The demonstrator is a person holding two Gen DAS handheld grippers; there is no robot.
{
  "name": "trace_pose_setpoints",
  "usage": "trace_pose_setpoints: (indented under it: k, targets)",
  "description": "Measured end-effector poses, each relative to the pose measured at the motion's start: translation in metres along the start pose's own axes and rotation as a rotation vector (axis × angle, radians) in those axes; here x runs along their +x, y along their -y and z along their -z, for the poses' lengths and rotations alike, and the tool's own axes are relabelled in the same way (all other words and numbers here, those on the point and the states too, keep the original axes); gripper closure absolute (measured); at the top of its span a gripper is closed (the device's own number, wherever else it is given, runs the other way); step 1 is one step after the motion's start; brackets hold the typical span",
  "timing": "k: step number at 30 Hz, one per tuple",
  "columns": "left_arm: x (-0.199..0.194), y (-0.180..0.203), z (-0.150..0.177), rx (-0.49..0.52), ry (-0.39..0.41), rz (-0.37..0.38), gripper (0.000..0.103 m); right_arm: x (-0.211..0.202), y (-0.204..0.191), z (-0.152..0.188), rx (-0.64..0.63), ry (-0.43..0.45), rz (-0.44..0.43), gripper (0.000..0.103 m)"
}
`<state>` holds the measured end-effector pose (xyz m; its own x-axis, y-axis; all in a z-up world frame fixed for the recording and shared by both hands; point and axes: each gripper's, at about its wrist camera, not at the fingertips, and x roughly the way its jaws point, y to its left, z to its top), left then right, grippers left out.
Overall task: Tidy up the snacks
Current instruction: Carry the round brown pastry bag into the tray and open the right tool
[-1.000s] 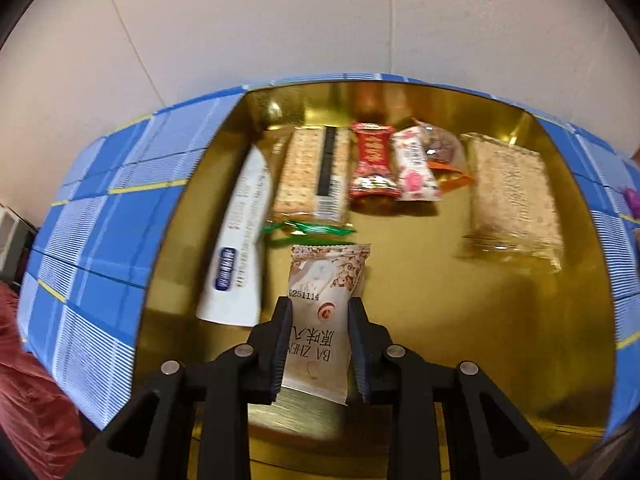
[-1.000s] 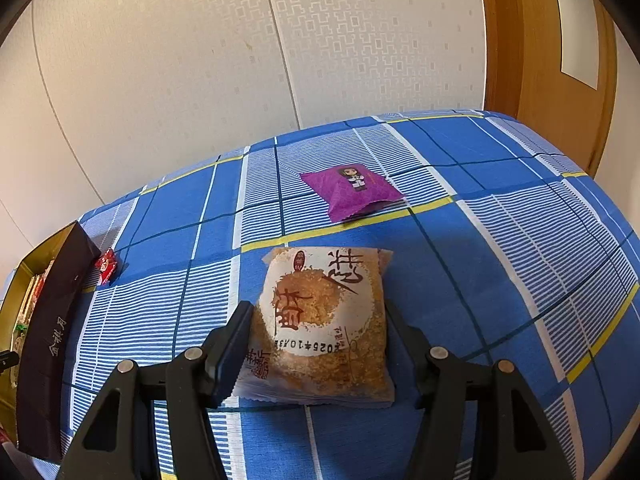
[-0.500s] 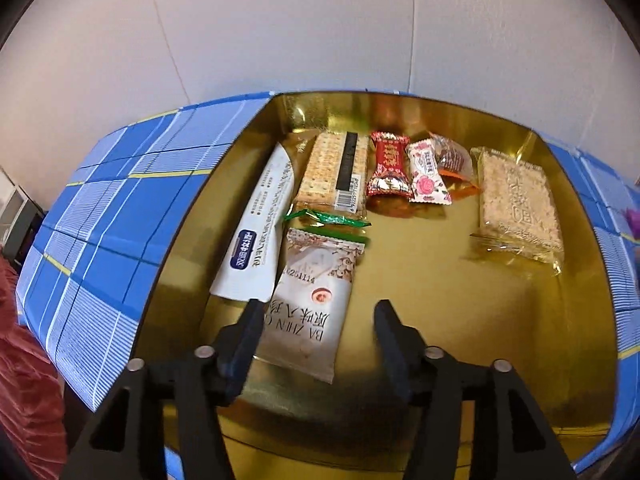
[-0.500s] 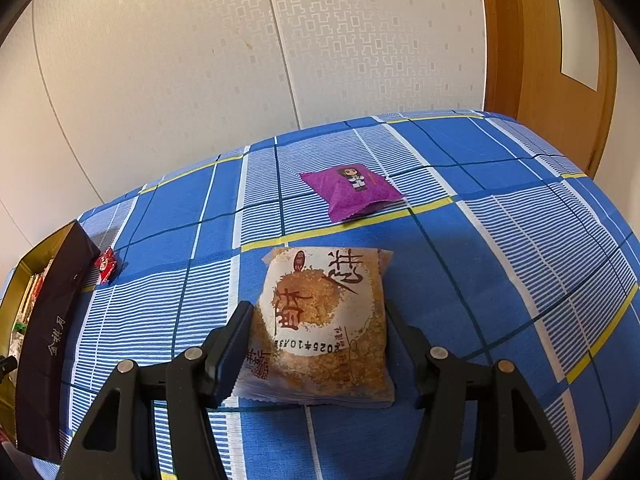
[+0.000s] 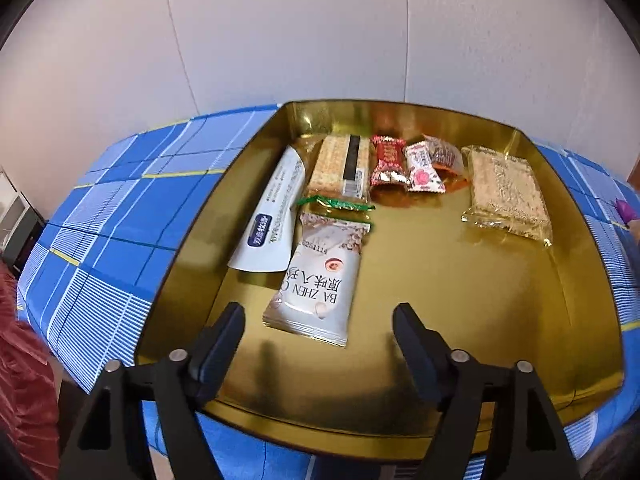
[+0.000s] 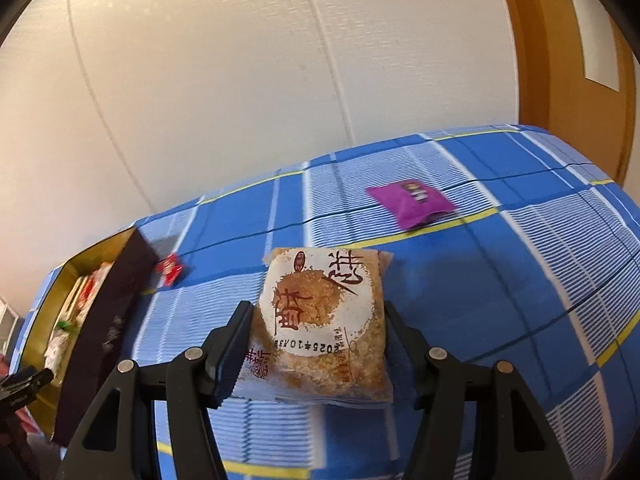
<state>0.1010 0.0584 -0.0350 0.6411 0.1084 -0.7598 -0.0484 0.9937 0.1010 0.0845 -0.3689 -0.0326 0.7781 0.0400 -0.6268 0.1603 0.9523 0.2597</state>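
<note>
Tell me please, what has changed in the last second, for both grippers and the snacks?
The left gripper let go of the white snack packet, opened wide and drew back; the packet now lies in the gold tin. The right gripper closed on the round pastry packet and lifted it off the blue checked cloth. The other snacks in the tin and the purple packet stayed in place.

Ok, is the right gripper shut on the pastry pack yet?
Yes, shut on it. The right gripper has both fingers pressed against the sides of the pastry pack, which appears lifted off the cloth.
</note>
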Motion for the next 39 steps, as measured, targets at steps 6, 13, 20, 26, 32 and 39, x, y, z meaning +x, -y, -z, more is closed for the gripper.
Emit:
trace_pose_setpoints:
  k: [6,13,20,26,32,39]
  targets:
    - [-0.005,0.000,0.005,0.006,0.046,0.001,0.017,-0.012,-0.030,-0.004,-0.014,-0.028,-0.082,0.040]
    - [-0.007,0.006,0.009,0.031,0.084,-0.010,0.014,-0.030,-0.112,-0.001,-0.195,-0.041,-0.176,0.040]
    - [-0.015,-0.007,0.012,0.005,0.127,-0.032,0.009,-0.017,-0.213,0.012,-0.395,-0.138,-0.274,0.040]
    - [-0.024,-0.026,0.014,-0.047,0.169,-0.052,0.001,0.012,-0.261,0.019,-0.428,-0.225,-0.303,0.040]
    - [-0.027,-0.036,0.016,-0.076,0.180,-0.072,0.000,0.046,-0.290,0.027,-0.474,-0.298,-0.279,0.040]
    - [-0.028,-0.050,0.016,-0.151,0.190,-0.096,0.000,0.070,-0.317,0.036,-0.516,-0.338,-0.281,0.040]
